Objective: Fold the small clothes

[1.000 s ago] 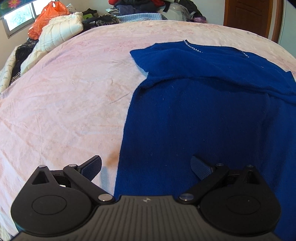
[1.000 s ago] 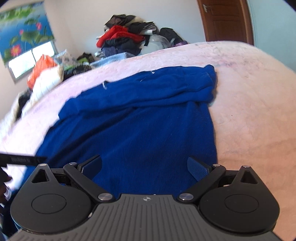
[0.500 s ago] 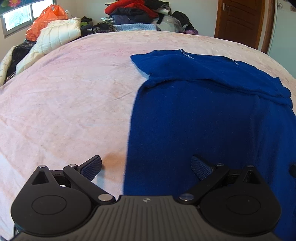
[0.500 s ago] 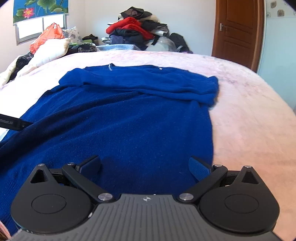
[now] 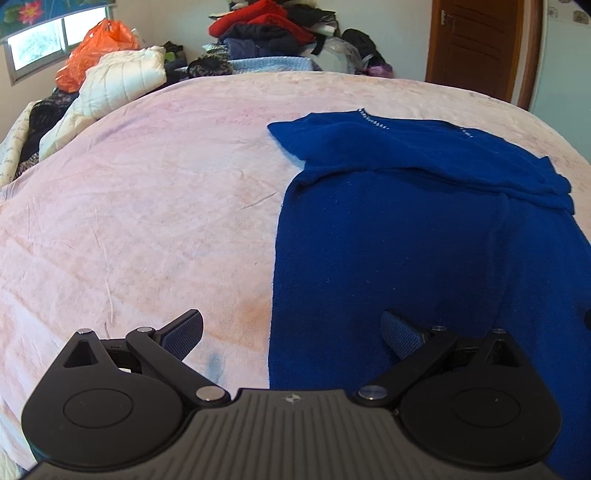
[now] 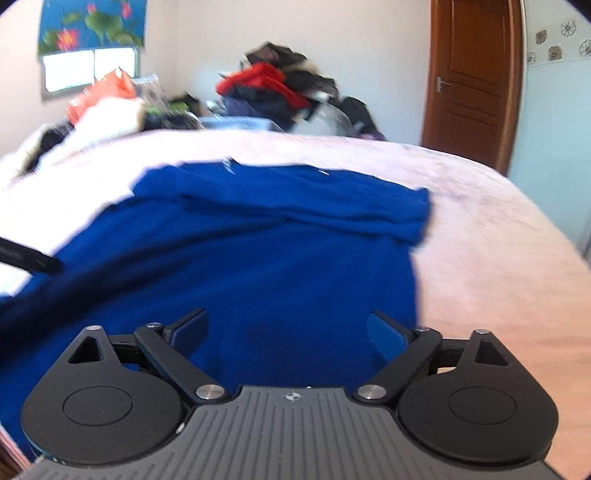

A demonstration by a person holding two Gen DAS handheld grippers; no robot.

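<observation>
A blue knit sweater [image 5: 406,240] lies flat on the pink bed cover [image 5: 147,203], neckline at the far end and both sleeves folded across the chest. My left gripper [image 5: 291,330] is open and empty, over the sweater's lower left edge. My right gripper [image 6: 286,328] is open and empty, above the sweater's [image 6: 258,266] lower right part. This view is blurred by motion. A dark part of the left gripper [image 6: 26,258] shows at its left edge.
A pile of clothes [image 5: 273,33] sits beyond the bed's far end. A white quilted jacket [image 5: 114,81] and an orange bag [image 5: 92,51] lie at the far left by the window. A brown door [image 5: 476,48] stands at the back right.
Both grippers have pulled back and tilted up, so more of the room shows. The right view has swung and turned blurry. The sweater has not moved. Both stay open.
</observation>
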